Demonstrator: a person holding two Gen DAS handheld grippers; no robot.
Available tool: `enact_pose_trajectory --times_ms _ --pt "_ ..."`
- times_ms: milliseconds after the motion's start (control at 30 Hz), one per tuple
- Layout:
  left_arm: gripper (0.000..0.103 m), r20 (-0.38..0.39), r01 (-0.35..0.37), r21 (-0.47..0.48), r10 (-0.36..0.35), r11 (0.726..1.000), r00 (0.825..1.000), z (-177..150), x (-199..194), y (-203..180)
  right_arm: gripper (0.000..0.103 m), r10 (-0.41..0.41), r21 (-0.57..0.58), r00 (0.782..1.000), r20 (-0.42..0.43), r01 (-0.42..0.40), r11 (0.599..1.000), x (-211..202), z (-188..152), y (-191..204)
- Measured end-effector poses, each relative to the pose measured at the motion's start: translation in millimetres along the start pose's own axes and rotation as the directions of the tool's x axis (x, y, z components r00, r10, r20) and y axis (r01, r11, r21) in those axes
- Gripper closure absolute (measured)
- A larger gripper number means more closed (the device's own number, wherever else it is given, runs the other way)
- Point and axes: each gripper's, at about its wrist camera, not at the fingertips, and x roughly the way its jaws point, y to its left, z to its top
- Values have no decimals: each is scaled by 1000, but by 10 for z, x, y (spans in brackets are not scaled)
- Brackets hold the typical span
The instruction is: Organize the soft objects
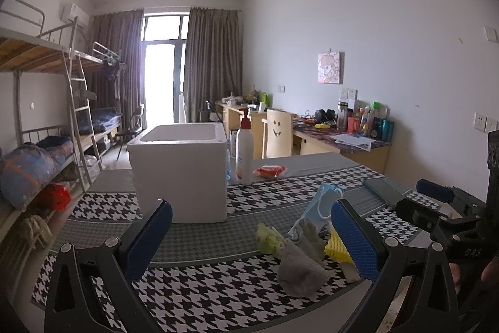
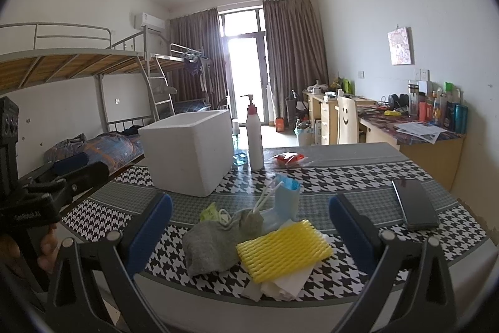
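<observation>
A heap of soft items lies near the table's front edge: a grey sock (image 1: pixel 299 264) (image 2: pixel 212 239), a yellow foam net (image 2: pixel 282 248) (image 1: pixel 336 248), a blue face mask (image 1: pixel 324 202) (image 2: pixel 288 198), a green scrap (image 1: pixel 268 237) (image 2: pixel 210 212) and white tissue (image 2: pixel 280 286). A white foam box (image 1: pixel 181 167) (image 2: pixel 190 149) stands open-topped behind the heap, to the left. My left gripper (image 1: pixel 251 234) is open, the heap just inside its right finger. My right gripper (image 2: pixel 251 227) is open above the heap. Neither holds anything.
A white pump bottle (image 1: pixel 244 149) (image 2: pixel 254 136) stands beside the box. A red packet (image 1: pixel 269 171) (image 2: pixel 288 159) lies behind the heap, and a dark phone (image 2: pixel 414 209) (image 1: pixel 382 191) to the right. The checked tablecloth (image 1: pixel 202 295) (image 2: pixel 358 173) covers the table. Bunk beds (image 1: pixel 46 120) stand left, desks right.
</observation>
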Motion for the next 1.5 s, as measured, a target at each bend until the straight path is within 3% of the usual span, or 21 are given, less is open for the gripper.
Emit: enact_pose_trajectory --times_ms 867,1500 --pt "1 -26 8 -3 -9 1000 1000 -7 57 25 1 -10 -3 1000 -8 10 1000 36 -25 -19" --pt "1 -155 79 25 -74 997 985 -128 395 -144 1 -65 24 993 -96 67 997 259 -132 -189"
